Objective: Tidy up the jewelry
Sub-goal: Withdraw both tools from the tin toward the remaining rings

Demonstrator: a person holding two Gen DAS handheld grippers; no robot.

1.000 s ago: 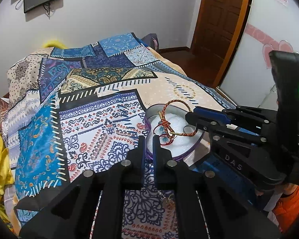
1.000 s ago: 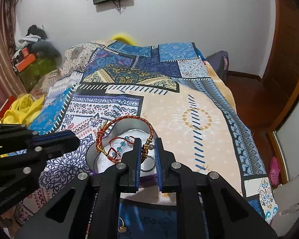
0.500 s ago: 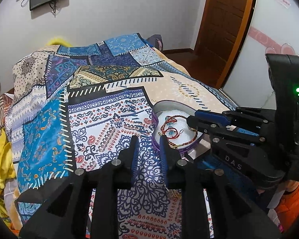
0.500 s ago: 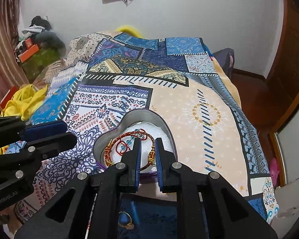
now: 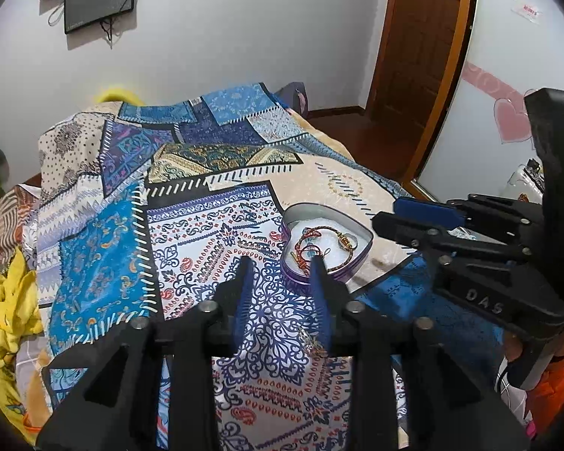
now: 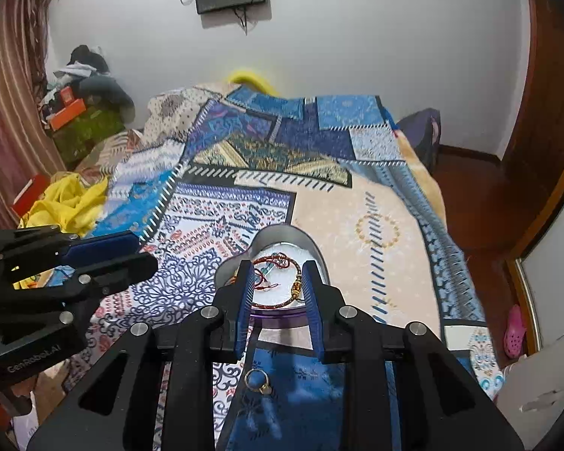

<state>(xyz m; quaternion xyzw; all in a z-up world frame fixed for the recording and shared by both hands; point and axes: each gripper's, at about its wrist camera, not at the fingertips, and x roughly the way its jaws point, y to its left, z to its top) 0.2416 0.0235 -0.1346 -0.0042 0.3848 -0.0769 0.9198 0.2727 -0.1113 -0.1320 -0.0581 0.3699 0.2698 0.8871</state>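
In the left wrist view, the left gripper [image 5: 280, 263] hangs over the patchwork bedspread [image 5: 214, 233] with its blue-padded fingers spread apart and nothing between them. Just ahead of its right fingertip sits the heart-shaped tin [image 5: 361, 231], and inside it the red braided bracelet [image 5: 319, 242] lies flat on the white lining. A small piece of gold jewelry [image 5: 307, 340], too blurred to identify, lies on the cloth close under the gripper, beside its right finger. The right gripper [image 5: 406, 218] reaches in from the right side, its tips stopping just to the right of the tin; from this angle one cannot tell how far its fingers stand apart.

In the right wrist view, the right gripper [image 6: 277, 276] has its fingers wide apart and empty, framing the tin [image 6: 282, 235] directly ahead of them. The bracelet [image 6: 282, 282] rests in the tin, showing in the gap between the two fingers. A gold ring [image 6: 256, 379] lies on the bedspread [image 6: 357, 263] below the gripper, between its finger bases. The left gripper [image 6: 131, 251] sits off to the left, apart from the tin.
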